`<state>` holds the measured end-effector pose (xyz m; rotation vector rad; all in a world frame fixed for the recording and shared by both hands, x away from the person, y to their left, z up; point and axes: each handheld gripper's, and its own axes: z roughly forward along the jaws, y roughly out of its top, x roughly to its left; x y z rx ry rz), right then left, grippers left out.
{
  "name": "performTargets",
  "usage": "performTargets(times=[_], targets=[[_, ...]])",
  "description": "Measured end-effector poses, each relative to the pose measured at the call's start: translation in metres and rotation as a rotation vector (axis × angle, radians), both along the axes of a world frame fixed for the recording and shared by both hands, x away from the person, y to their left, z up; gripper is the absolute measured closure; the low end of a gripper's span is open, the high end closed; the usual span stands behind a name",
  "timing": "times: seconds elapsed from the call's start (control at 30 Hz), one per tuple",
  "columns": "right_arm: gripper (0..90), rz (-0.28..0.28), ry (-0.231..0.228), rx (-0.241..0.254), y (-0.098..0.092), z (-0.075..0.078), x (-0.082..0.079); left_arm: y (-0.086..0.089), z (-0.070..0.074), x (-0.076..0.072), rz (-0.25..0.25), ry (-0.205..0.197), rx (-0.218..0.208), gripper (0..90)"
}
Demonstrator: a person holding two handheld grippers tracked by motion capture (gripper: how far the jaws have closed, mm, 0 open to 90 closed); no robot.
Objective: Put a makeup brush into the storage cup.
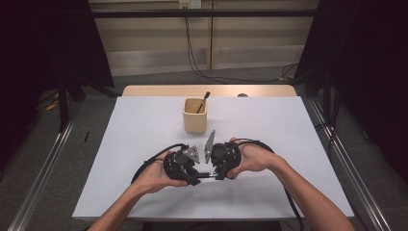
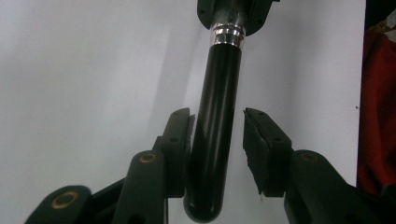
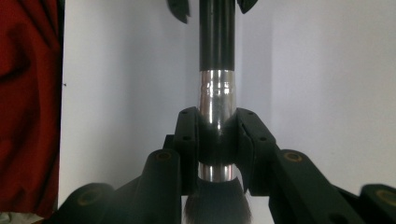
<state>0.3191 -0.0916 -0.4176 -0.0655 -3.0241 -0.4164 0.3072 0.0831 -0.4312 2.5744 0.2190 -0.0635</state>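
Note:
A brush with a black handle [image 2: 219, 93], a silver ferrule [image 3: 217, 93] and dark bristles [image 3: 217, 205] hangs level between my two grippers, low over the white table [image 1: 144, 125]. My right gripper [image 3: 217, 135] is shut on the ferrule, with the bristles on its own side. My left gripper [image 2: 217, 135] faces it with the handle's rounded end between its jaws. One pad lies against the handle and the other pad [image 2: 254, 144] stands off it by a gap. In the high view the left gripper [image 1: 196, 179] and right gripper [image 1: 216, 174] meet near the table's front, with the brush [image 1: 207, 175] between them.
A beige square cup [image 1: 195, 115] stands mid-table beyond the grippers, with a black-handled tool [image 1: 204, 101] leaning in it. Red cloth [image 2: 376, 116] shows past the table's near edge. Cables trail from both grippers over the front edge.

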Motion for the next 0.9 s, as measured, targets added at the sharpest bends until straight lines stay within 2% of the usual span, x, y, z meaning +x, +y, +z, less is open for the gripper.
performTargets(times=[0.1, 0.3, 0.43, 0.57, 0.67, 0.73, 0.8, 0.9], targets=[[72.2, 0.009, -0.010, 0.007, -0.0005, -0.0012, -0.0005, 0.0002, 0.0011, 0.0008, -0.003, 0.007, -0.010, 69.7], [72.1, 0.009, -0.012, 0.002, -0.0001, -0.0011, -0.0010, -0.0011, -0.0009, 0.0002, -0.009, -0.005, 0.002, 71.6], [71.7, 0.016, -0.010, 0.001, -0.0006, -0.0009, -0.0007, -0.0013, -0.0017, 0.0010, -0.035, 0.010, 0.000, 73.1], [71.2, 0.020, -0.014, 0.008, -0.0012, -0.0012, -0.0011, -0.0013, -0.0020, -0.0001, -0.034, 0.026, -0.002, 74.3], [70.9, 0.026, -0.015, 0.011, -0.0018, -0.0009, -0.0012, -0.0011, -0.0012, -0.0015, -0.033, 0.016, -0.002, 74.7], [70.6, 0.032, -0.022, 0.019, -0.0026, -0.0008, -0.0005, -0.0001, -0.0001, -0.0004, -0.040, 0.029, -0.003, 74.7], [68.7, 0.016, -0.028, 0.028, -0.0034, 0.0002, -0.0005, 0.0001, -0.0002, -0.0004, -0.023, 0.031, -0.007, 74.8], [56.3, 0.009, -0.032, 0.040, -0.0032, 0.0000, -0.0001, 0.0015, -0.0001, 0.0030, 0.001, 0.034, -0.006, 74.9]])
